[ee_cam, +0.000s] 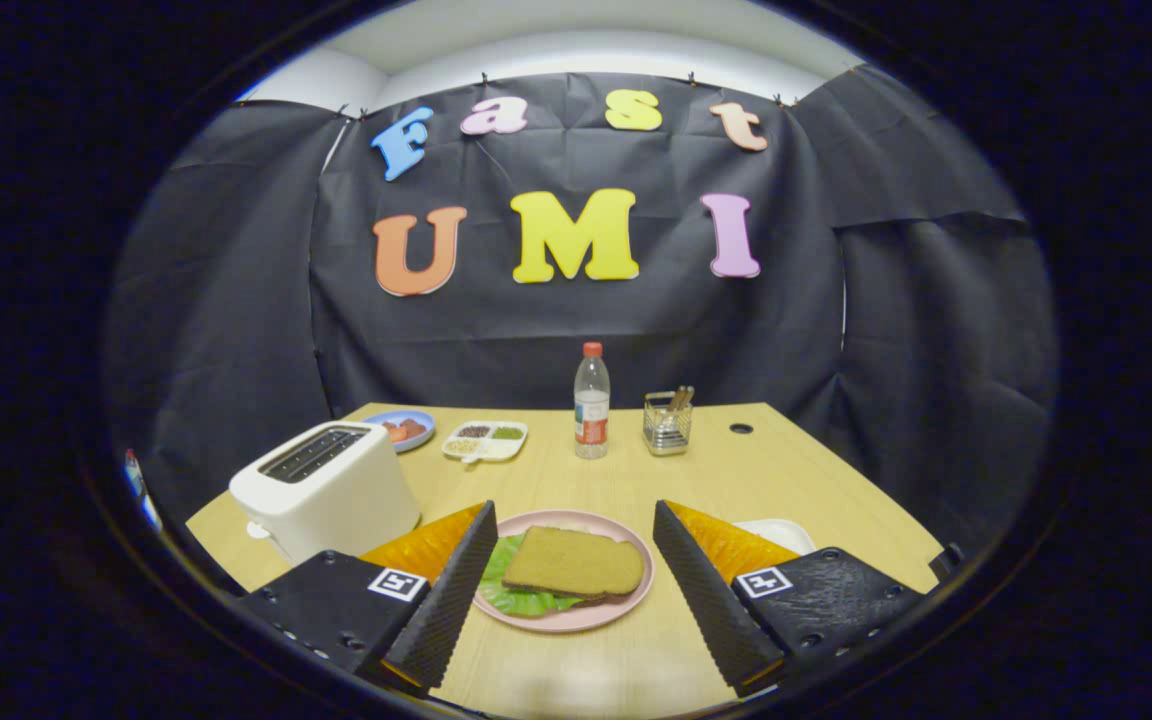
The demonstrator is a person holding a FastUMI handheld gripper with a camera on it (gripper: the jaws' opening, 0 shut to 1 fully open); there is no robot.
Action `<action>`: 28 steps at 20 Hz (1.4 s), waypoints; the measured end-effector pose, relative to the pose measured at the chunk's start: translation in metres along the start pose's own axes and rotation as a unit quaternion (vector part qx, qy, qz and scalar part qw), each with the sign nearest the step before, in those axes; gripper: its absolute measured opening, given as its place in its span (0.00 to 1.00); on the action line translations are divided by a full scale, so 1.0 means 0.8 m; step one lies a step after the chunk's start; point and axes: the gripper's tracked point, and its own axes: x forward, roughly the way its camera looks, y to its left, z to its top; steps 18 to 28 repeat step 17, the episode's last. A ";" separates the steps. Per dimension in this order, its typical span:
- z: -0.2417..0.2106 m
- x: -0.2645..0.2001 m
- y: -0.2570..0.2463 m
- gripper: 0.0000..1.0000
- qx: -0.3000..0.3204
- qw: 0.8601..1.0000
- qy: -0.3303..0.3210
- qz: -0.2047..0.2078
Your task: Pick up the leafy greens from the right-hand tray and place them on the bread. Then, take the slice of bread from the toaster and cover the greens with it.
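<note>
A pink plate (626, 602) lies on the wooden table between my fingers. On it a brown slice of bread (574, 563) lies on top of leafy greens (516, 598), whose green edge sticks out at the slice's left and front. A white toaster (326, 490) stands to the left, just beyond my left finger; its slots look dark and I see no bread sticking out. A white tray (781, 530) peeks out behind my right finger. My gripper (572, 600) is open, its fingers wide apart on either side of the plate, holding nothing.
At the back of the table stand a clear water bottle (592, 405) with a red cap, a metal mesh holder (668, 424), a white divided dish (485, 440) and a blue plate (402, 428) with reddish food. A round hole (741, 428) sits near the far right.
</note>
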 end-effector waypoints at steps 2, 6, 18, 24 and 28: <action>0.025 -0.029 0.003 0.96 -0.007 0.999 -0.033 0.001; 0.061 -0.080 0.004 0.96 -0.017 0.997 -0.080 -0.007; 0.075 -0.132 -0.012 0.97 -0.027 0.992 -0.121 -0.038; 0.075 -0.132 -0.012 0.97 -0.027 0.992 -0.121 -0.038; 0.075 -0.132 -0.012 0.97 -0.027 0.992 -0.121 -0.038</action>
